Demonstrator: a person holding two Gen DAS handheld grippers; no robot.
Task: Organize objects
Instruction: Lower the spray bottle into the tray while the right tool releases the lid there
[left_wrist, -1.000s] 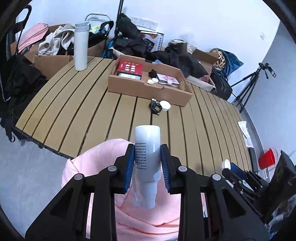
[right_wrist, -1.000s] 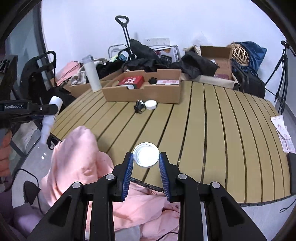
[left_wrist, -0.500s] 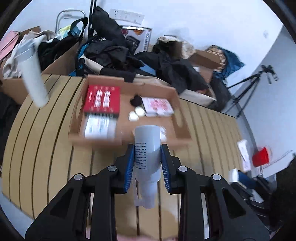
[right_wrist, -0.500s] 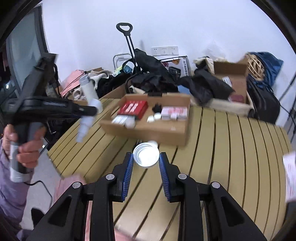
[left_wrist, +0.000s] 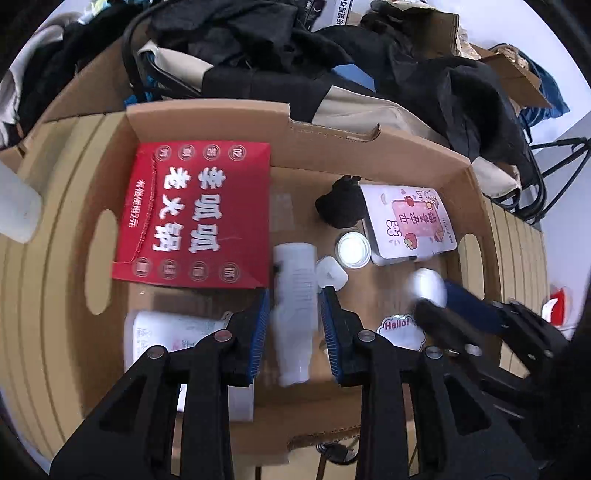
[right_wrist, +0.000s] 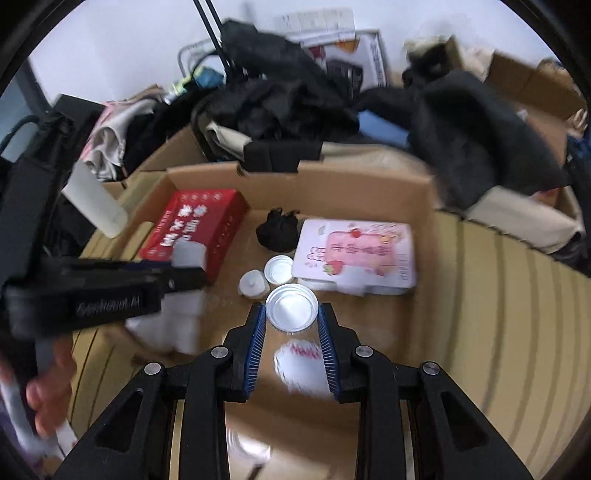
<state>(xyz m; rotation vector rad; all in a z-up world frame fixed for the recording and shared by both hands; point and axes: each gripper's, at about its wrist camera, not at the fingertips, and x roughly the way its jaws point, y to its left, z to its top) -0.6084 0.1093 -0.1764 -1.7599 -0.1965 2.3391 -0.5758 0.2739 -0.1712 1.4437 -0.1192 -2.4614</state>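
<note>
My left gripper (left_wrist: 295, 306) is shut on a white plastic bottle (left_wrist: 295, 295) and holds it over the open cardboard box (left_wrist: 369, 140). My right gripper (right_wrist: 291, 317) is shut on a round white lid (right_wrist: 291, 307), also over the box (right_wrist: 332, 184). Inside the box lie a red packet (left_wrist: 192, 214), a pink-and-white card box (left_wrist: 410, 221), a black crumpled item (left_wrist: 340, 203), a small white jar (left_wrist: 352, 249) and a white cap (left_wrist: 330, 273). The right gripper shows blurred at the right of the left wrist view (left_wrist: 436, 295).
A white flask (right_wrist: 94, 203) stands left of the box on the slatted wooden table (right_wrist: 517, 314). Black clothes and bags (right_wrist: 295, 99) pile behind the box. A "Hello" sticker (left_wrist: 400, 326) and a white packet (left_wrist: 166, 332) lie in the box's near part.
Both grippers have moved forward from the table's near edge to above the cardboard box, still holding the bottle and the lid. The pink cloth has left view.
</note>
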